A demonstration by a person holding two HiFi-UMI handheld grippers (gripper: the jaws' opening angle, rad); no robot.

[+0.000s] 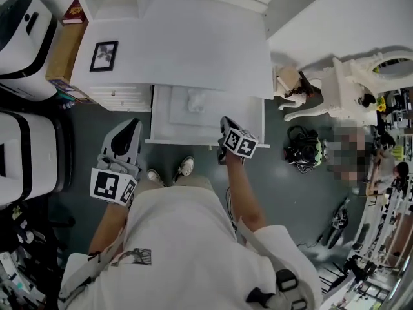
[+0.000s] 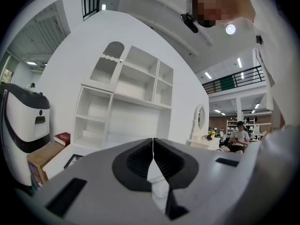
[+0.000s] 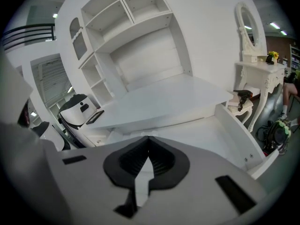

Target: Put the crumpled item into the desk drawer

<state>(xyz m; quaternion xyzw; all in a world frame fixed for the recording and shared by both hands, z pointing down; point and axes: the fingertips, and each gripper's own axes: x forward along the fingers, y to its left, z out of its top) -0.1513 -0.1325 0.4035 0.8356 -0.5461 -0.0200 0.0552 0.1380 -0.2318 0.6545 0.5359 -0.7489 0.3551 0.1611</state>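
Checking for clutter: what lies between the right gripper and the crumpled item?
Only the bare floor of the drawer lies between the right gripper and the crumpled item, as the head view shows.

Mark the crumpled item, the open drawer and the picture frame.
crumpled item (image 1: pixel 196 100), head view, its middle.
drawer (image 1: pixel 175 116), head view, bare floor inside.
picture frame (image 1: pixel 104 55), head view, its centre.

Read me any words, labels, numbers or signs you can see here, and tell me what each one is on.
No text here can be read.
Red book: cover print too small to read.
Shirt print: a graphic, too blurred to read.
Marker cubes: black-and-white patterns, no letters.
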